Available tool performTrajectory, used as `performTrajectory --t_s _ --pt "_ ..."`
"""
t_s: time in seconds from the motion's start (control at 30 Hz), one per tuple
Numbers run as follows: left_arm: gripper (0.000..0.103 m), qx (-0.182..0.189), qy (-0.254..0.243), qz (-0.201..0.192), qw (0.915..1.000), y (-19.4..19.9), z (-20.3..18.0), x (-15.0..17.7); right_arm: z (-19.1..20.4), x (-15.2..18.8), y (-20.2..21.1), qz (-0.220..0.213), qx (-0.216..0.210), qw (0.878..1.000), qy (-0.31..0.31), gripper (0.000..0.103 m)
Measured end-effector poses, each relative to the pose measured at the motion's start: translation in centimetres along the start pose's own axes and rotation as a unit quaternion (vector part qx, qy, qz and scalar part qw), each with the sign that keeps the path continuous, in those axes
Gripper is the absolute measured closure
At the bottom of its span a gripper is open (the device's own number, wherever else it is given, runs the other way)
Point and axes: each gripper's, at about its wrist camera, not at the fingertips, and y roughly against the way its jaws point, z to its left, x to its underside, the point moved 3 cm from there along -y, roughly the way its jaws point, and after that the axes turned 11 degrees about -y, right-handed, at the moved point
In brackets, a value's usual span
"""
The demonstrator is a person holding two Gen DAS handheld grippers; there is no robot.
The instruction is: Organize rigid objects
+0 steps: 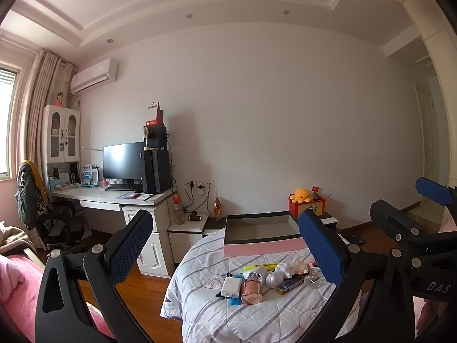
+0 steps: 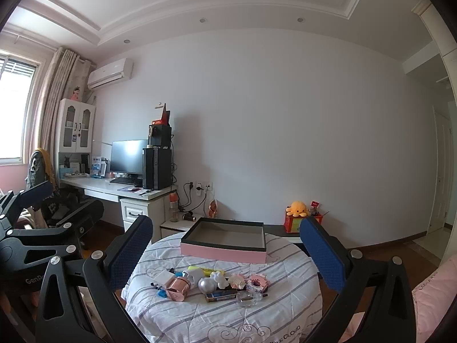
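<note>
A round table under a striped white quilt [image 1: 217, 323] [image 2: 285, 300] carries an empty pink box with a dark inside [image 1: 265, 248] [image 2: 222, 253]. In front of the box lies a pile: a white charger [image 1: 232, 285] [image 2: 164, 276], a rose-gold bottle [image 1: 251, 292] [image 2: 178, 285], a silver ball [image 1: 274, 280] [image 2: 207, 285], a yellow highlighter [image 1: 260, 266] [image 2: 211, 271], a dark flat tin [image 2: 221, 295] and a clear glass bottle [image 2: 248, 298]. My left gripper [image 1: 225, 247] [image 2: 57, 204] and right gripper [image 2: 225, 253] [image 1: 414, 203] hover side by side before the table, level, both open and holding nothing.
A white desk [image 1: 114, 197] with a monitor and a computer tower stands at the left wall, an office chair [image 1: 57, 223] beside it. Behind the table are low cabinets and a red box with a yellow plush octopus [image 2: 297, 208]. Pink bedding [image 1: 17, 285] lies near left.
</note>
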Motion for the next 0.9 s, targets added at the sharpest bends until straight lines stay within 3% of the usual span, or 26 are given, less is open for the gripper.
performTrajectory --t_s 0.9 --pt "0.000 -0.002 0.000 0.002 1.0000 -0.13 -0.08 0.25 0.08 0.55 0.63 0.002 0.005 1.000 -0.001 0.000"
